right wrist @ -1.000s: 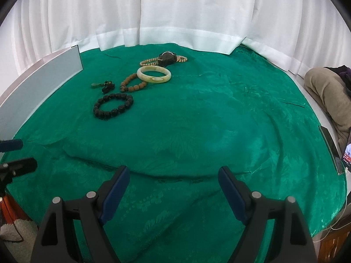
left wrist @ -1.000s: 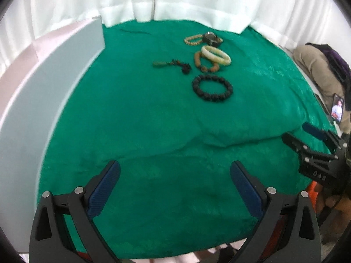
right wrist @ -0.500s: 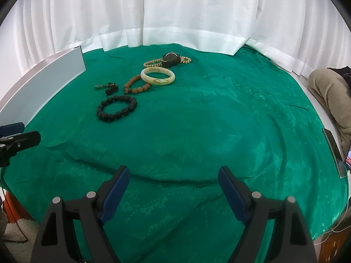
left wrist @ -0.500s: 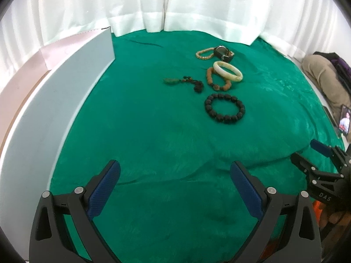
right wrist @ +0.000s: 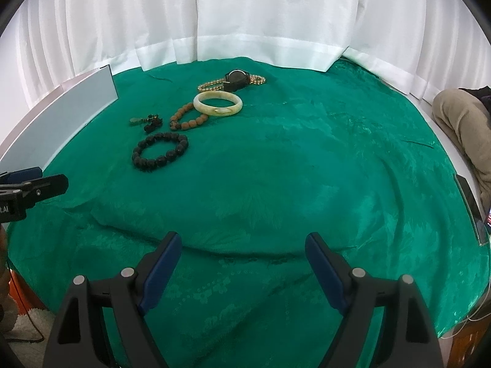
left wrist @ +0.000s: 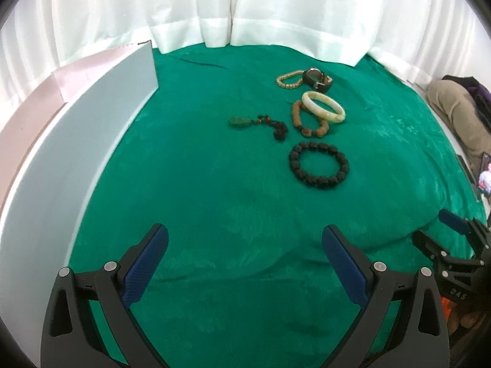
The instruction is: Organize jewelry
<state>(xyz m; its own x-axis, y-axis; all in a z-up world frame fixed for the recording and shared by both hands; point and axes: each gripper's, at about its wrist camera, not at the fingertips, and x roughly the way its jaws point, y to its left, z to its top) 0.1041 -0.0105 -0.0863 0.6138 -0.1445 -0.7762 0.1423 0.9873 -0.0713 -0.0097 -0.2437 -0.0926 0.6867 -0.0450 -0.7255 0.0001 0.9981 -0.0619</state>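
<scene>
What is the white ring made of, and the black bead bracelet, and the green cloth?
The white ring looks like polished stone, maybe jade: it is smooth, pale and glossy, with a yellowish patch. It could be glass or plastic. The black bead bracelet looks like dark wood or seeds: its beads are bumpy and dull. The green cloth looks like shiny woven fabric: it has a sheen, soft creases and a faint leafy pattern.

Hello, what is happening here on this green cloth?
A person holds a hand-held gripper in each hand above a green cloth. Both the left hand-held gripper and the right hand-held gripper are open and empty. The jewelry lies untouched farther off: a black bead bracelet, a pale bangle lying partly on a brown bead bracelet, a watch and a green pendant.
</scene>
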